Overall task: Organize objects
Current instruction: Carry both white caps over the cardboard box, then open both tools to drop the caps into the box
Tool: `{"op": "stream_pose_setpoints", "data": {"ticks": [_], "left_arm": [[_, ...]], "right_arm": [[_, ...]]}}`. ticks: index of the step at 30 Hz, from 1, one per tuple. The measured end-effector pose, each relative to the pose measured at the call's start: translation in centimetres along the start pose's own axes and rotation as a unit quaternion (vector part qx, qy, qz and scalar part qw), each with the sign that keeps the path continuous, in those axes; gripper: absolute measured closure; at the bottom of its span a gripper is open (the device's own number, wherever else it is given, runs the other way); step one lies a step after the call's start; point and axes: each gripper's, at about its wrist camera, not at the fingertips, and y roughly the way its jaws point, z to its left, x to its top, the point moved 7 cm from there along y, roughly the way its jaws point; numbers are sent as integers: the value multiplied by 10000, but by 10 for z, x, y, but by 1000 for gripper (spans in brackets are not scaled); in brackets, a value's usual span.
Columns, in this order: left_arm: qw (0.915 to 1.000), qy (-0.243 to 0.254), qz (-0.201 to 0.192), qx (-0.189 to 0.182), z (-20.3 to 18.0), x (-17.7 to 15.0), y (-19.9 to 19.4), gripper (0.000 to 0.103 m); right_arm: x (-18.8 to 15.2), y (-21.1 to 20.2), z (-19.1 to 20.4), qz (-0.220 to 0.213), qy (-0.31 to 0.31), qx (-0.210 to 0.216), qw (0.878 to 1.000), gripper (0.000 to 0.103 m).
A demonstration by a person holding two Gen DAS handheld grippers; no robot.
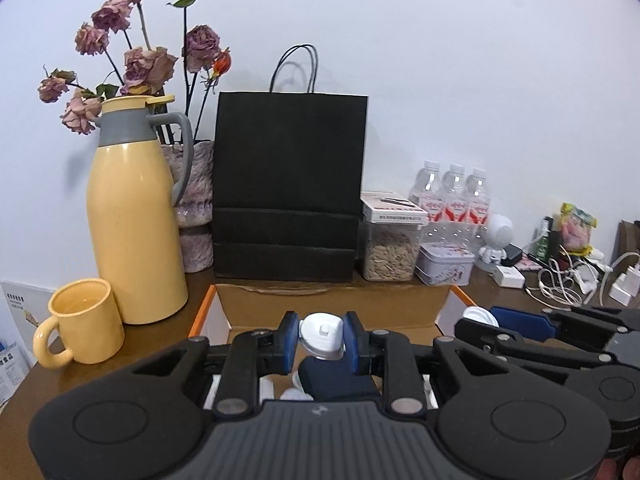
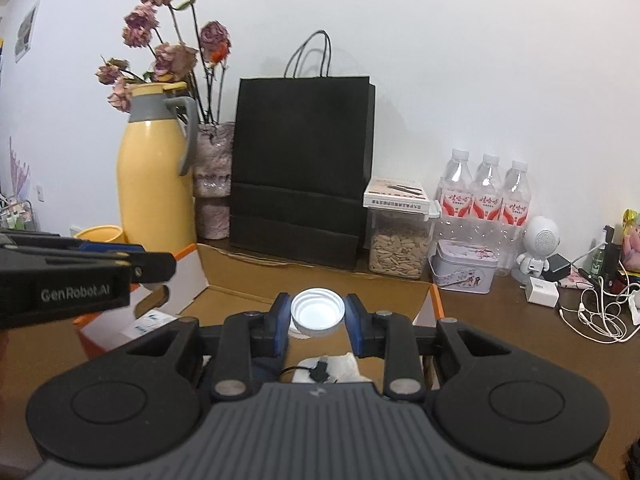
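Note:
My left gripper is shut on a small bottle with a dark navy body, its blue pads pressing the white flip cap. It hangs over an open cardboard box with orange edges. My right gripper is shut on a round white ridged lid, its hollow side facing the camera, above the same box. The two grippers are side by side: the right gripper shows at the right of the left wrist view, and the left gripper enters the right wrist view from the left.
Behind the box stand a yellow thermos jug, a yellow mug, a vase of dried roses, a black paper bag, a seed jar, a tin and three water bottles. Chargers and cables lie at the right.

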Motion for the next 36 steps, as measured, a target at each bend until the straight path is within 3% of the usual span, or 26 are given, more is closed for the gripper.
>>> {"op": "stream_pose_setpoints", "data": {"ticks": [8, 23, 25, 26, 27, 28, 29, 30, 31, 36], "left_arm": [[9996, -227, 124, 107, 17, 6, 30, 80], [9981, 7, 605, 148, 23, -6, 80, 80], [9979, 31, 640, 132, 21, -7, 80, 78], [9979, 40, 636, 123, 20, -7, 80, 76], [9979, 57, 629, 122, 19, -6, 79, 61], [9980, 76, 614, 125, 19, -5, 79, 39], [9982, 89, 571, 128, 18, -4, 78, 28], [9985, 91, 527, 150, 18, -3, 77, 9], [9987, 90, 473, 186, 18, -2, 76, 3], [9984, 130, 437, 345, 18, -1, 75, 2]], "right_arm": [[-4, 35, -22, 324, 180, -46, 9993, 73], [-22, 72, -29, 799, 217, 83, 9965, 73], [-24, 73, -28, 834, 177, 71, 9963, 67], [-24, 73, -28, 852, 166, 50, 9962, 50], [-24, 73, -28, 860, 161, 39, 9962, 40], [-23, 72, -28, 843, 159, 25, 9963, 21], [-23, 72, -27, 824, 132, -5, 9965, 13], [-23, 71, -27, 802, 100, -23, 9967, 10], [-22, 70, -26, 787, 84, -45, 9969, 0], [-21, 70, -25, 765, -4, -124, 9970, 0]]}}
